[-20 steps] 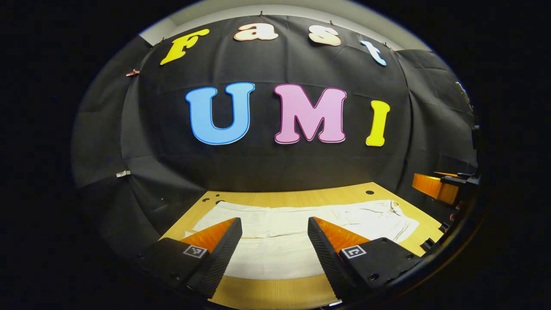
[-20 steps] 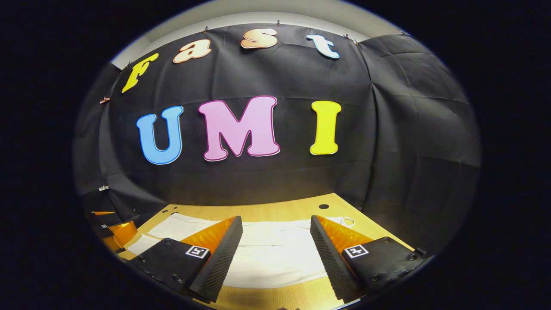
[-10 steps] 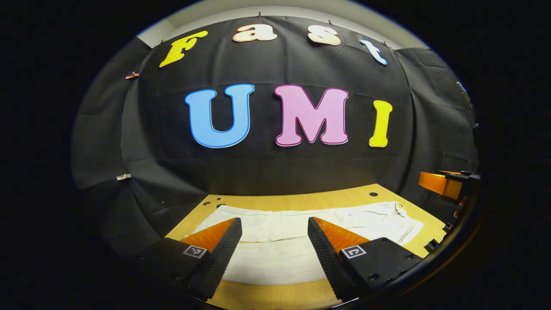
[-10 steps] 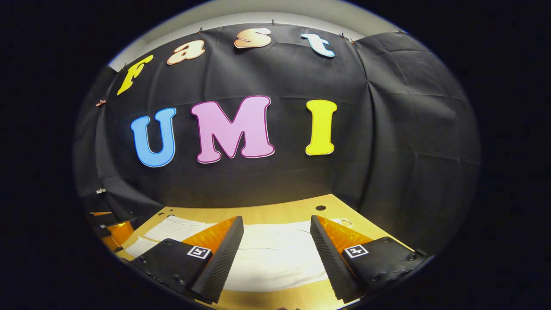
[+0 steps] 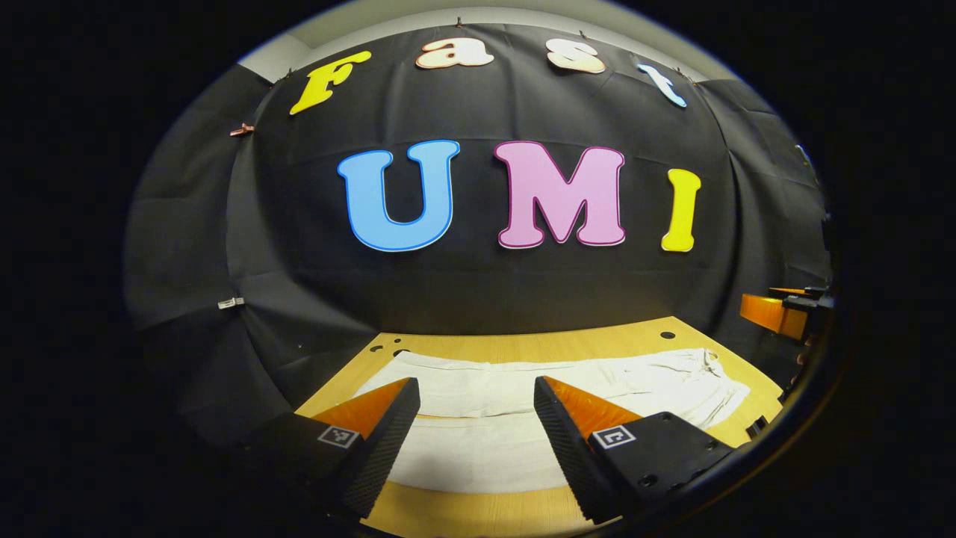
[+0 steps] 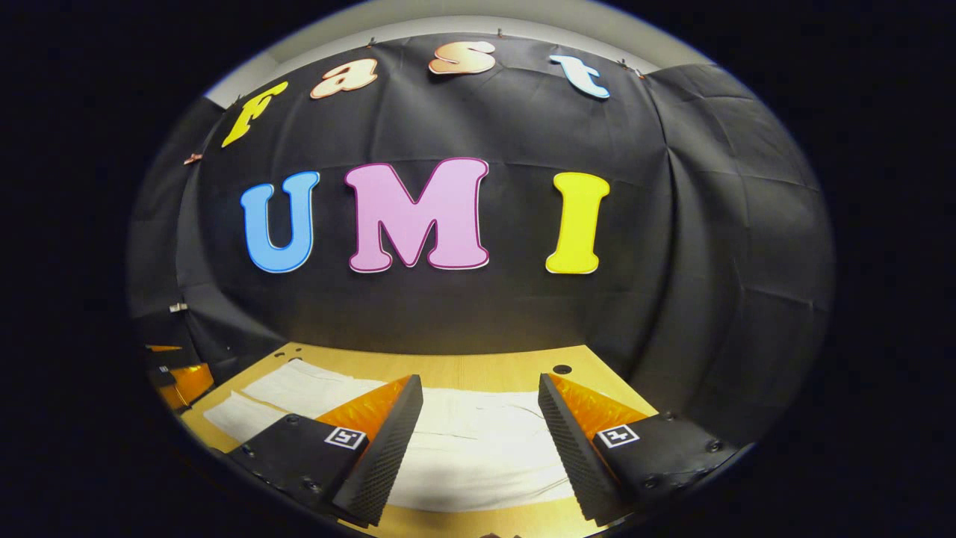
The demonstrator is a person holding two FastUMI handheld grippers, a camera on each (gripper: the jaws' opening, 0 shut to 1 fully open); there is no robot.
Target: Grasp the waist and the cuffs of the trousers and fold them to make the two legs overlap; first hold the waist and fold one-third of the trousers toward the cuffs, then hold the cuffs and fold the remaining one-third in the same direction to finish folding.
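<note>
Light wooden counter (image 5: 515,347) with small dark round holes (image 5: 667,335) near the far edge. Behind it, wrinkled black cloth wall (image 6: 709,246), pale ceiling strip above.

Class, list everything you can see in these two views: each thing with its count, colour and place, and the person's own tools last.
trousers: one, white, spread flat along the table, legs side by side
table: one, light wood, under the trousers, small holes near its far edge
booth wall: one, black cloth, behind the table
left gripper: one, open, above the trousers
right gripper: one, open, above the trousers
</note>
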